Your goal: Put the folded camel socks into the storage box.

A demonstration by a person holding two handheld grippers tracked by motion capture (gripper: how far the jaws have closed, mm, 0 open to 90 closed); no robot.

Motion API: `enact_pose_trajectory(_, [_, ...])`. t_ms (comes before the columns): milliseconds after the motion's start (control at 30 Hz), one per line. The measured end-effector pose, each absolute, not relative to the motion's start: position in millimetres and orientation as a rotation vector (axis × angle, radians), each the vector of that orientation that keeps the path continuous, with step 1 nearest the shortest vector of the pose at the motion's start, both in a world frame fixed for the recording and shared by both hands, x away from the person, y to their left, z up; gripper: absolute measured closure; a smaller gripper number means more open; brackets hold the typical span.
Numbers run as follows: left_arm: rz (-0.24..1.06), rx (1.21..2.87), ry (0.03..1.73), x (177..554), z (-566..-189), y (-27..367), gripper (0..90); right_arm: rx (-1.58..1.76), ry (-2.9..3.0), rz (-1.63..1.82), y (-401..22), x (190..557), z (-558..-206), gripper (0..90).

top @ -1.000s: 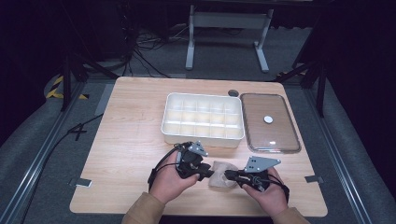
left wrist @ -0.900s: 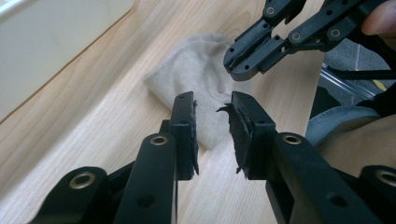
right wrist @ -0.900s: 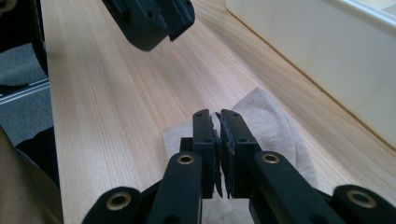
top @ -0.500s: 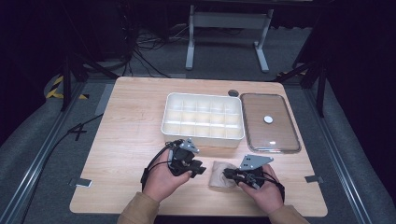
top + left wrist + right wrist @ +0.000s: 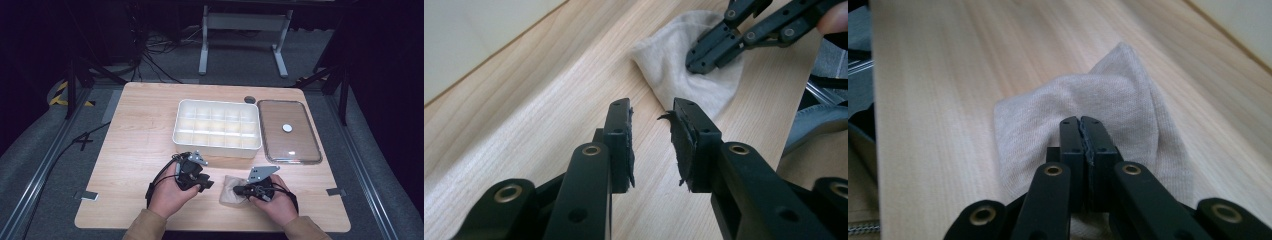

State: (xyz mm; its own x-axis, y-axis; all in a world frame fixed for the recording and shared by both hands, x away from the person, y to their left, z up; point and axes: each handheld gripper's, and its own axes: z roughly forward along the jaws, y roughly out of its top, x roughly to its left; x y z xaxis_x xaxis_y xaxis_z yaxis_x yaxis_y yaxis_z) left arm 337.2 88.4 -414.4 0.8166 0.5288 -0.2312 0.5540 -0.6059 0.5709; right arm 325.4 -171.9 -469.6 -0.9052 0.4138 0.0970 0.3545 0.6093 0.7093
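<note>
Soft beige knit cloth [image 5: 1083, 105], bunched, right gripper [image 5: 1081, 131] pinched on it

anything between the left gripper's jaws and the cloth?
Nothing. In the left gripper view, bare wooden table runs from the open left gripper to the beige cloth. The right gripper sits on the cloth's far part.
</note>
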Motion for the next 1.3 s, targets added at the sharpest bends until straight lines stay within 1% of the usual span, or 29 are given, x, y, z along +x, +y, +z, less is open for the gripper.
enact_pose_trajectory(167, [-0.055, 2.357, 0.792, 336.8, -414.8, 88.7, 69.7, 0.551, 2.767, 1.183, -167.3, 322.4, -465.6, 88.8])
enact_pose_trajectory(333, [-0.058, 2.361, 0.791, 337.6, -415.8, 89.2, 69.7, 0.601, 2.695, 1.153, -175.4, 313.3, -450.6, 89.3])
enact_pose_trajectory(467, [-0.058, 2.368, 0.793, 337.8, -416.8, 89.0, 69.8, 0.637, 2.713, 1.098, -175.9, 311.8, -452.9, 89.2])
enact_pose_trajectory(700, [-0.07, 2.383, 0.789, 338.0, -421.4, 87.7, 70.1, 0.65, 2.704, 1.044, -178.5, 315.0, -458.5, 81.7])
enact_pose_trajectory(800, [-0.08, 2.394, 0.803, 338.0, -427.0, 85.3, 70.2, 0.677, 2.654, 1.011, -183.6, 311.5, -453.3, 82.4])
enact_pose_trajectory(900, [-0.097, 2.411, 0.8, 337.9, -431.0, 81.5, 70.4, 0.683, 2.674, 1.002, -185.5, 314.1, -457.8, 82.7])
enact_pose_trajectory(1300, [-0.134, 2.489, 0.726, 336.2, -445.8, 59.1, 71.4, 0.705, 2.696, 1.064, -191.3, 318.9, -463.6, 83.1])
